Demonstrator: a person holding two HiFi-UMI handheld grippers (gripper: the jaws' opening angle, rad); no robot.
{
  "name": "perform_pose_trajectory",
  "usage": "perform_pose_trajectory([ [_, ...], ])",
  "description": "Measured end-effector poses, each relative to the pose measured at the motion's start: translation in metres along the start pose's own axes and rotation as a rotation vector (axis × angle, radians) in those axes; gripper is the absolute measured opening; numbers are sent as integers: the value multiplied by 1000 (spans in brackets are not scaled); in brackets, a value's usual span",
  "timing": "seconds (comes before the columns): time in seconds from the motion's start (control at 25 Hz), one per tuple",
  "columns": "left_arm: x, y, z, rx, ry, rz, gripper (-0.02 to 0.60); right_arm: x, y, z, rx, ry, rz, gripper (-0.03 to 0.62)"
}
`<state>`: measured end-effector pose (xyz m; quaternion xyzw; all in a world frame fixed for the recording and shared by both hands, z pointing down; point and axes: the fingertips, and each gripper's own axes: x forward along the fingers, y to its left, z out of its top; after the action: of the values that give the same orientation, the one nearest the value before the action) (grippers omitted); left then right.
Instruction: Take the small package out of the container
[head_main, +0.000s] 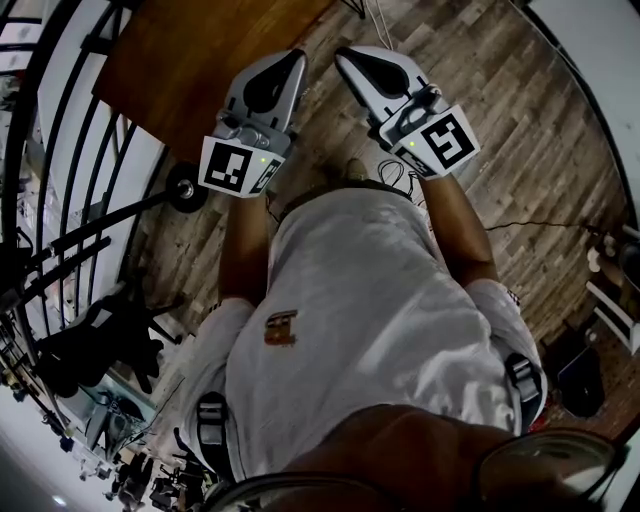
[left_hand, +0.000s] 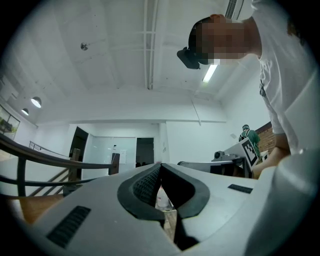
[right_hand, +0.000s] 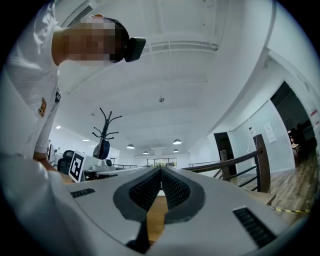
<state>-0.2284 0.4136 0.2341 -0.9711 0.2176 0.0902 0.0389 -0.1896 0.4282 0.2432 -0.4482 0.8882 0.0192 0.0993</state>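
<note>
No container and no small package shows in any view. In the head view my left gripper and my right gripper are held side by side in front of the person's body, above a wood-plank floor. Both point away from the body. In the left gripper view the left gripper has its dark pads meeting at the tips with nothing gripped. In the right gripper view the right gripper is shut the same way and holds nothing.
A brown wooden tabletop lies beyond the left gripper. A dark metal railing runs along the left. Cables trail on the floor. A coat stand and desks stand far off, and a person in green is in the distance.
</note>
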Motion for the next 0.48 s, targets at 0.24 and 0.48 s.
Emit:
perform_pose_trajectory([
  [0.24,27,-8,-10,9,9,25,18,-19,-27,5,-2,-6,22,32],
  [0.48,48,-10,-18,22,22,45,18,-31,-51,7,-6,-2,42,32],
])
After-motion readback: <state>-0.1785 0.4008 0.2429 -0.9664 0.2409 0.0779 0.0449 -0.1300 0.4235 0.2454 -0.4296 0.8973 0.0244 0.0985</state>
